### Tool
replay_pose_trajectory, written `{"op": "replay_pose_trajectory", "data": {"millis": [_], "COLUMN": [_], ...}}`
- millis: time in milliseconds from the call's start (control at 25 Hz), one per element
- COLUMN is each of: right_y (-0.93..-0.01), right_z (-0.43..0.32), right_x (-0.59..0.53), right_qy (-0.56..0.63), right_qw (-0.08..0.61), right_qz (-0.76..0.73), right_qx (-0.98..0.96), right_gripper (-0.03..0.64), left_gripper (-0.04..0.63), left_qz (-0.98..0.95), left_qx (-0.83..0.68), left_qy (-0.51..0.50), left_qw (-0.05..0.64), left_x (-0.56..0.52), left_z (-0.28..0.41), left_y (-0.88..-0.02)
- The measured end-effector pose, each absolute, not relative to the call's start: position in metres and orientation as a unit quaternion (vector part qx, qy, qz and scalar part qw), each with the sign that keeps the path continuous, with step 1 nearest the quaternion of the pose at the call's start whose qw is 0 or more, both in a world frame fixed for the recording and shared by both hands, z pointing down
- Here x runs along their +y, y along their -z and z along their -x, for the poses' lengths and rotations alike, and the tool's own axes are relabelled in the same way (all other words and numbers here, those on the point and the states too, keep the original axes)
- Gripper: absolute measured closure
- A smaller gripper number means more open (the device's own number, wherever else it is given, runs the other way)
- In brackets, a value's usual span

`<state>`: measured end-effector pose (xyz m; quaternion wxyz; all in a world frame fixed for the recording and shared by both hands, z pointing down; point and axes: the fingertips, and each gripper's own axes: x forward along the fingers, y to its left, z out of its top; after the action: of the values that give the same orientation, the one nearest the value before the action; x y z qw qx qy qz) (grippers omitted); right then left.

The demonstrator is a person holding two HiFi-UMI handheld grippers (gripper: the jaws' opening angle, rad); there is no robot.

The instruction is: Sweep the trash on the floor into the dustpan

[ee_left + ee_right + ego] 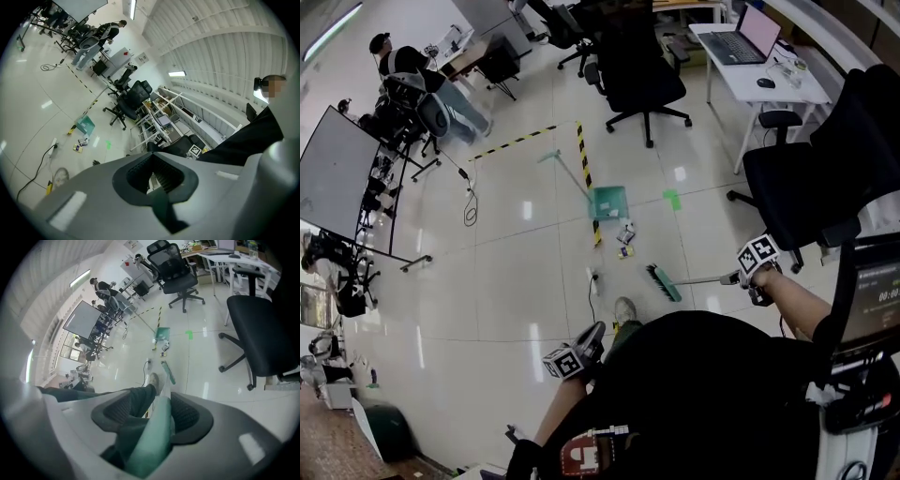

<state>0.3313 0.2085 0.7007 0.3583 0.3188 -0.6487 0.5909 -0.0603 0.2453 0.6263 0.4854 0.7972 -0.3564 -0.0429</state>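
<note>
Head view puts the broom (664, 282) just below centre frame. Its handle runs almost level from the right gripper (757, 272) at the right edge, and its head points left, the bristle bar slanting from upper left to lower right. In the right gripper view the jaws are clamped on the broom's teal grip, the shaft leading away up the frame to the head on the floor.

The trash (625, 236) lies just above the broom head, between it and the dustpan (608, 201), whose long handle leans toward the upper left.

The left gripper (581, 349) hangs at lower centre. Its own view shows the jaws drawn together with nothing in them, so nobody steadies the pan.

That is the main risk: a firm push could shove or tip the loose pan rather than fill it. A stroke off the pan's line would likely scatter the pieces past its sides. A cable (592, 284) lies just left of the bristles — a leftward drift could snag it.
</note>
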Motion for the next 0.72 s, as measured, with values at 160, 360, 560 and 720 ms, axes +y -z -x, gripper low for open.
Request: {"op": "replay_pose_trajectory", "data": {"millis": [160,360,560,720], "right_y": [-0.714,-0.712,-0.703,-0.721], "right_z": [-0.294,-0.228,-0.165,-0.133], "right_x": [0.141,0.043,-0.055,-0.123], "right_qy": [-0.583,-0.569,-0.556,-0.542], "right_qw": [0.377,0.403,0.429,0.449], "right_qz": [-0.316,-0.327,-0.332,-0.326], "right_qx": [-0.647,-0.637,-0.630,-0.632], "right_gripper": [0.356,0.356,0.357,0.359], "left_gripper": [0.597,0.597,0.597,0.597], "left_qz": [-0.793,-0.797,-0.819,-0.817], "left_qx": [-0.353,-0.323,-0.276,-0.291], "left_qy": [0.044,0.035,0.005,0.005], "left_qw": [0.494,0.508,0.504,0.497], "left_x": [0.194,0.102,0.008,-0.046], "left_z": [0.094,0.151,0.199,0.236], "left_y": [-0.655,-0.675,-0.661,-0.653]}}
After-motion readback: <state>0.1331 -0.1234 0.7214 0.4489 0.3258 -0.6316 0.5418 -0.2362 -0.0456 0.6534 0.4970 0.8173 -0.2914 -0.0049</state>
